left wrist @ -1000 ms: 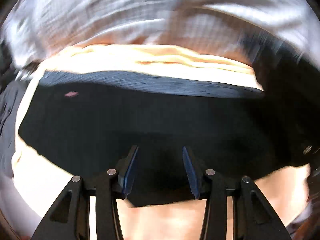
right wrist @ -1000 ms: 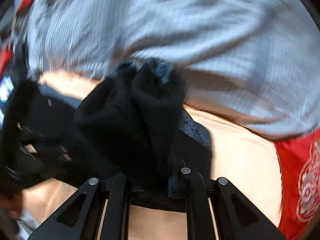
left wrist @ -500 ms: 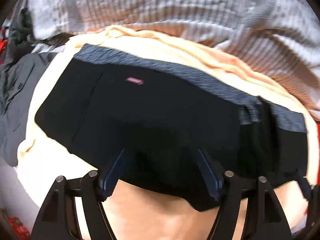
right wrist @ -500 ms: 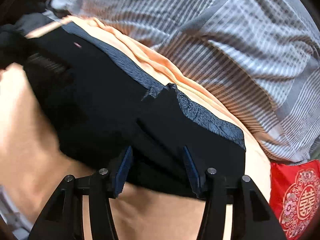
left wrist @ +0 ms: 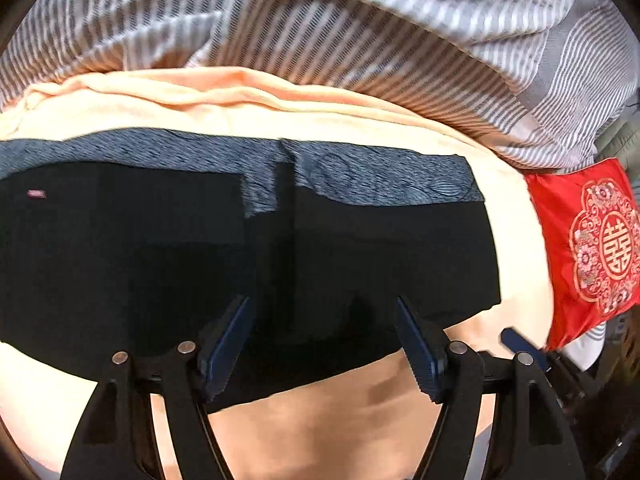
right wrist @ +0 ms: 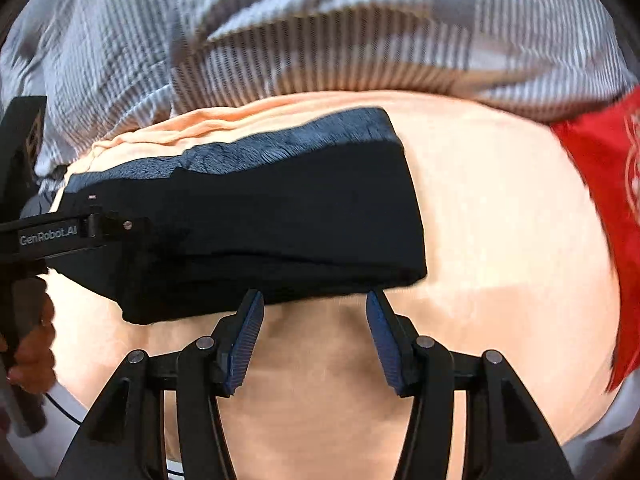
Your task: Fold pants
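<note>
Black fabric with a blue-grey waistband: the pants (left wrist: pixel 240 264) are shown folded into a compact band lying flat on a peach blanket (left wrist: pixel 360 420), with striped bedding (left wrist: pixel 360 40) toward twelve o'clock and a red embroidered cushion (left wrist: pixel 592 248) at three o'clock. In the left wrist view the left gripper (left wrist: pixel 324 340) is seen over the near edge of the cloth at six o'clock; its jaws are closing from a half-wide gap, cloth lying beneath and between them, though no pinch can be confirmed. In the right wrist view the right gripper (right wrist: pixel 316 328) is held half open and empty, its tips just short of the folded edge at twelve o'clock. The step is judged to be a release after a fold. A further fold, if wanted, would call for both near corners to be pinched and carried across toward the waistband.
</note>
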`<state>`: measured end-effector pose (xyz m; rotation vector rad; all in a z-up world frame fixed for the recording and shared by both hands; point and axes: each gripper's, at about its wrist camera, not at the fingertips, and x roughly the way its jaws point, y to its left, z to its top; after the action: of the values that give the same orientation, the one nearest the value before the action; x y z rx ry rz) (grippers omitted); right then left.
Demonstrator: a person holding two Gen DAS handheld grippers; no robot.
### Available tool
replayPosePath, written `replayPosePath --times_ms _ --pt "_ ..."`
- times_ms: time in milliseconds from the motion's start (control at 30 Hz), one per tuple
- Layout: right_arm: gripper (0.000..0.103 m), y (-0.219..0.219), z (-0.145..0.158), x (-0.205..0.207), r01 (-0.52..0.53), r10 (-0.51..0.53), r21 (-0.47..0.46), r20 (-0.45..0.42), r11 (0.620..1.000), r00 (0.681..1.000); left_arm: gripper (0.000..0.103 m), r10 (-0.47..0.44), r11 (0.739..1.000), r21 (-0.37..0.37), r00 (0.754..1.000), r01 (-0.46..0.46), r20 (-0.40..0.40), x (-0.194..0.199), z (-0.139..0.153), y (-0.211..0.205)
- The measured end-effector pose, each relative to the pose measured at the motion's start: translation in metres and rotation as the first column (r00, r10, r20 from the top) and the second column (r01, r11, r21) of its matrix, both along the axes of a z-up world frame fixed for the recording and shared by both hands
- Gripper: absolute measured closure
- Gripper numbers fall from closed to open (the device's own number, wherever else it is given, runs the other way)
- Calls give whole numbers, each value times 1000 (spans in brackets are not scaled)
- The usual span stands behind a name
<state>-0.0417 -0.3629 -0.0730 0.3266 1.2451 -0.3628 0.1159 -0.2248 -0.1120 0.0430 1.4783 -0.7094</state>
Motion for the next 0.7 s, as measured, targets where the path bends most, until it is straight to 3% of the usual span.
replayPosePath --times_ms 33,67,233,433,600,700 --pt "55 0 -2 -2 4 -4 14 -2 1000 1000 63 -12 1000 5 1000 12 -13 -1 -3 -3" --pt "61 -1 -3 -5 9 -8 30 -5 1000 1000 87 -36 998 54 999 37 -20 -4 -7 -8" --pt "70 -6 -9 -13 31 -29 75 -28 997 999 90 -57 986 157 998 61 -28 -22 -30 -3" --pt "70 -20 -10 -22 65 -63 113 -23 991 998 89 -64 986 158 998 62 12 -28 -30 4" --pt "70 -51 3 -14 118 -124 126 36 985 992 89 -65 978 204 989 36 135 -28 2 14" --pt "70 -71 5 0 139 -148 131 59 982 987 89 -26 989 147 985 1 169 -11 26 6"
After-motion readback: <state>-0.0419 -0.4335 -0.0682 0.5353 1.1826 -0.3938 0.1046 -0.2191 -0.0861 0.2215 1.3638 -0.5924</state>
